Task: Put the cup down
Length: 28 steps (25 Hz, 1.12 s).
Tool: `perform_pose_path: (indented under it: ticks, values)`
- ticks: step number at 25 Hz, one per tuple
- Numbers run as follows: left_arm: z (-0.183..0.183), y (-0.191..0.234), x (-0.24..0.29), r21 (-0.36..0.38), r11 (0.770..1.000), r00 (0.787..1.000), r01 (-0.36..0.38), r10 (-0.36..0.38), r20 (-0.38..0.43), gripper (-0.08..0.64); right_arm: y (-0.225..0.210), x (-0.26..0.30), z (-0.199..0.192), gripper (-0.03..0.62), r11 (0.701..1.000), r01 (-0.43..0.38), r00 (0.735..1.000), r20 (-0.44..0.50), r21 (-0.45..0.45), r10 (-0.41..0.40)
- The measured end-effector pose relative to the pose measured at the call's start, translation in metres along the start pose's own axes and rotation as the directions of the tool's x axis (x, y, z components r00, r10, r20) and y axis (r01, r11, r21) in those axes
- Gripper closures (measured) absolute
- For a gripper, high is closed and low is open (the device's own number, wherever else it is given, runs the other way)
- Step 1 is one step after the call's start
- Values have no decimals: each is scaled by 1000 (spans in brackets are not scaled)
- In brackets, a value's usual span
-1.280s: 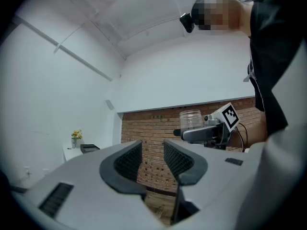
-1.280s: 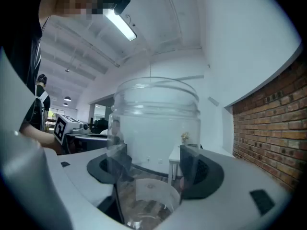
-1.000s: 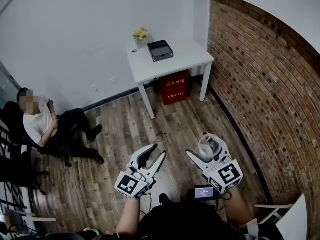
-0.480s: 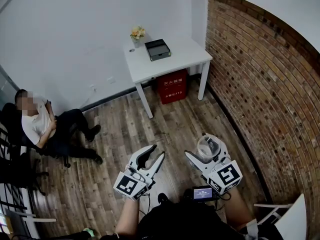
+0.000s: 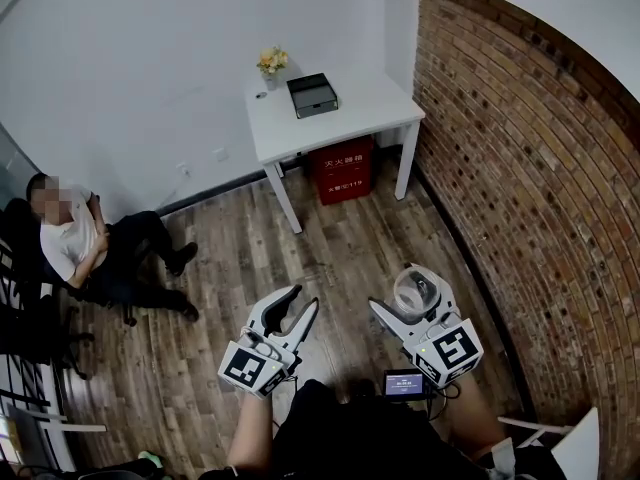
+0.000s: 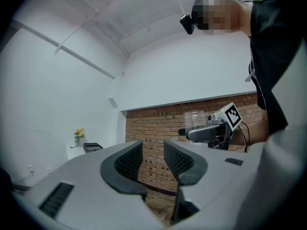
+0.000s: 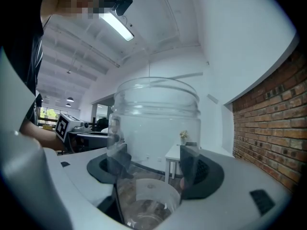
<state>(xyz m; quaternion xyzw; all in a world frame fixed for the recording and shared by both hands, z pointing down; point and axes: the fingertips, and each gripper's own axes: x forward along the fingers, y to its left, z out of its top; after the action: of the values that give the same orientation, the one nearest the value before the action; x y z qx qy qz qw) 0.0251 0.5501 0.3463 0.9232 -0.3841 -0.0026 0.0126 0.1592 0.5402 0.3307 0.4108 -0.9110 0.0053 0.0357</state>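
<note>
Clear cup (image 7: 156, 114) gripped upright in the right tool (image 5: 412, 296), over the wooden floor (image 5: 340, 238).
Both pads press the cup's lower walls, and its rim rises above them. The left tool (image 5: 303, 300), alongside, has its jaws slightly apart and empty. The white desk (image 5: 370, 108) stands well apart.

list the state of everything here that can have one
cup: upright, looks empty, clamped in the right tongs, not yet set down
right tongs: shut on the cup
left tongs: open, nothing between them
flower vase: upright on the white table
black box: lying flat on the white table
</note>
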Motion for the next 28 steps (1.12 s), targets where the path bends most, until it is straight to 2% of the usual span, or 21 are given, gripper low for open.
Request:
perform_pose_path:
  ticks: [6, 12, 28]
  values:
    - [1, 17, 20, -5, 1000, 1000, -12, 12, -1, 417, -17, 20, -1, 229, 1000, -14, 1000, -4, -1, 14]
    - [-11, 50, 39, -19, 1000, 1000, 6, -6, -1, 417, -30, 55, -7, 229, 1000, -12, 1000, -13, 4, 12]
    - [-5, 232, 96, -28, 997, 998, 66, -67, -6, 417, -67, 238, 15, 229, 1000, 32, 999, -37, 1, -31]
